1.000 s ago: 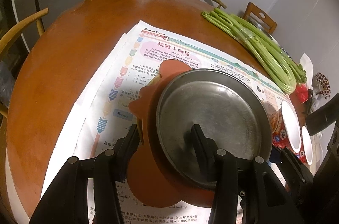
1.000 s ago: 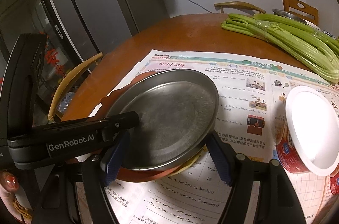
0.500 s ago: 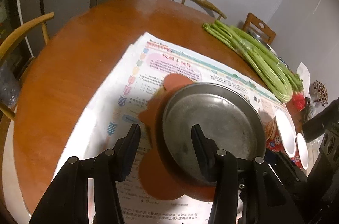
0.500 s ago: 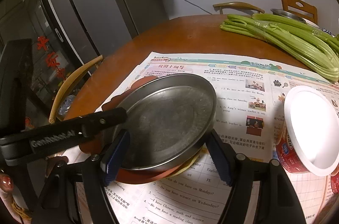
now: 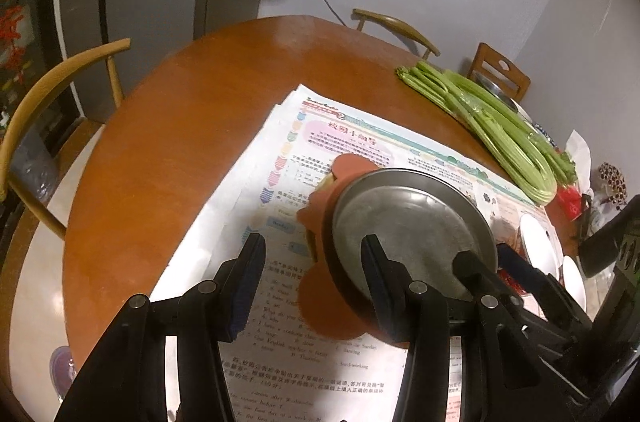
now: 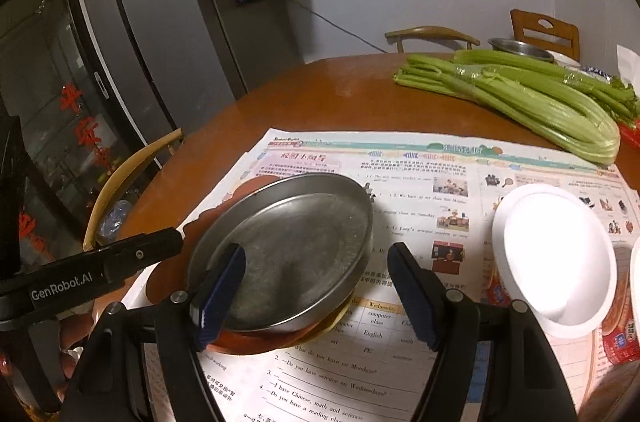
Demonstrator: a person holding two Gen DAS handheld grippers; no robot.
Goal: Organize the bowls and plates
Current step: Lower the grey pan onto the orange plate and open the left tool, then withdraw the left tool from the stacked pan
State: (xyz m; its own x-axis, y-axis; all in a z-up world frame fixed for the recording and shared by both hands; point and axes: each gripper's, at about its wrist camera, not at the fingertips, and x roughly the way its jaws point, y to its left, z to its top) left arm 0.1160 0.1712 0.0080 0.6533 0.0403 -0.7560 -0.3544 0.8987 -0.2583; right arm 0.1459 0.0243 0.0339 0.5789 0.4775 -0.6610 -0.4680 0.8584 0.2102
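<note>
The metal plate (image 6: 288,246) sits at the centre of my right wrist view, stacked on an orange plate (image 5: 332,306) with a yellowish rim peeking out beneath, all on the newspaper (image 6: 420,182) spread over the round wooden table (image 5: 168,142); my right gripper (image 6: 316,292) has its jaws apart, one blue pad over the metal plate's near rim and the other just outside its right edge, though I cannot tell whether either presses on it; my left gripper (image 5: 314,286), low in the left wrist view, stands open with nothing between its fingers; a white bowl (image 6: 556,258) rests at the right; celery (image 6: 520,98) lies at the upper right.
</note>
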